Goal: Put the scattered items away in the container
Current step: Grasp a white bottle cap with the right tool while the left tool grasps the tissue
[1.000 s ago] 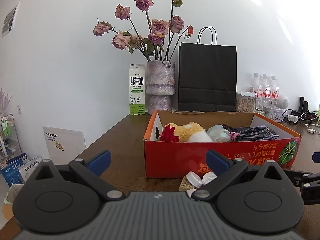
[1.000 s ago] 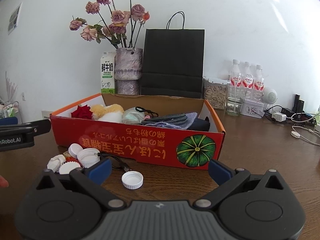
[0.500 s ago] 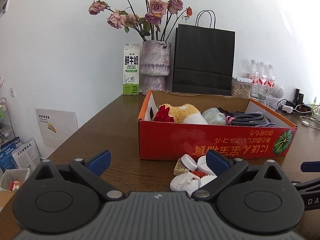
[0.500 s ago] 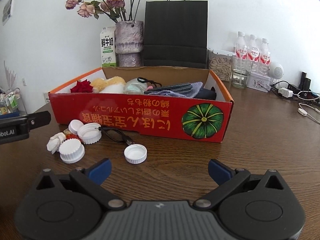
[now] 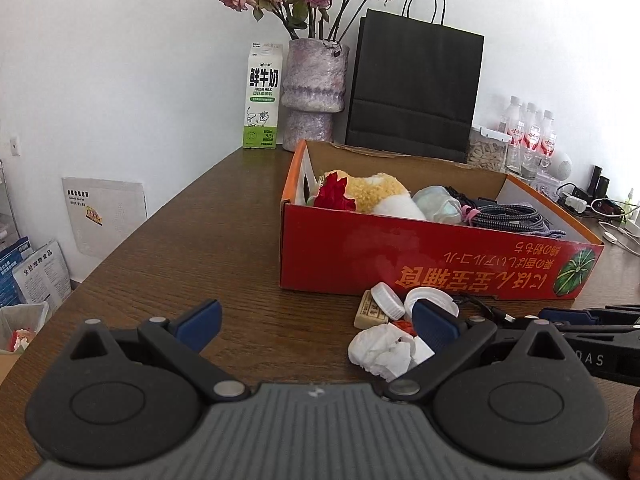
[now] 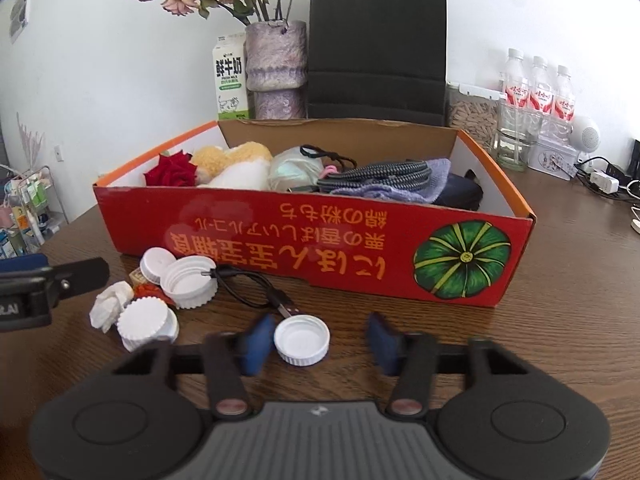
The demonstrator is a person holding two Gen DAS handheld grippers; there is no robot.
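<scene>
My right gripper (image 6: 316, 340) is closing around a white bottle cap (image 6: 302, 339): the cap lies open side up on the wooden table (image 6: 560, 300), between the blue pads, left pad just beside it, right pad still apart, so not clamped. My left gripper (image 5: 316, 322) has its jaws spread wide, nothing between them; the right pad sits over a crumpled white tissue (image 5: 380, 350). More clutter left of the cap: two more white lids, one ribbed lid (image 6: 144, 320) top up, one larger lid (image 6: 188, 282) open side up, a black USB cable (image 6: 256, 292) running from it. All of it sits just in front of the red cardboard box (image 6: 320, 248), already holding a plush toy, red rose, cables, cloth. Box front wall is close ahead; bare table to the right of the cap
</scene>
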